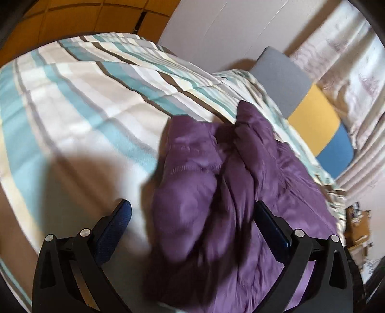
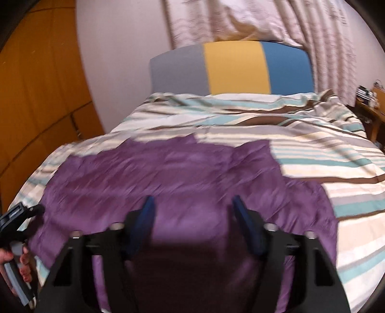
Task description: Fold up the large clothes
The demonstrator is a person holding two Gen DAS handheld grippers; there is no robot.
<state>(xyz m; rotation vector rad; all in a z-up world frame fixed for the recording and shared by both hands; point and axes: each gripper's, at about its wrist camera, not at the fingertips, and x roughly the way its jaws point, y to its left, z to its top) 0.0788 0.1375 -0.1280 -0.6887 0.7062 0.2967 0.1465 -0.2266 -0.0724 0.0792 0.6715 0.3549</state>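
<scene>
A large purple garment [image 2: 182,173] lies spread on a striped bed cover [image 2: 312,149]. In the left wrist view the garment [image 1: 240,192] shows bunched folds and a sleeve-like lobe near the fingers. My left gripper [image 1: 192,209] is open, hovering over the garment's edge, holding nothing. My right gripper [image 2: 192,204] is open above the garment's near part, empty. The left gripper's handle [image 2: 16,226] with the hand shows at the right wrist view's lower left.
The bed has a grey, yellow and blue headboard [image 2: 235,67] against a curtain [image 2: 276,21]. A wooden wardrobe [image 2: 36,96] stands left. A small wooden bedside table [image 2: 370,106] with clutter stands at the right.
</scene>
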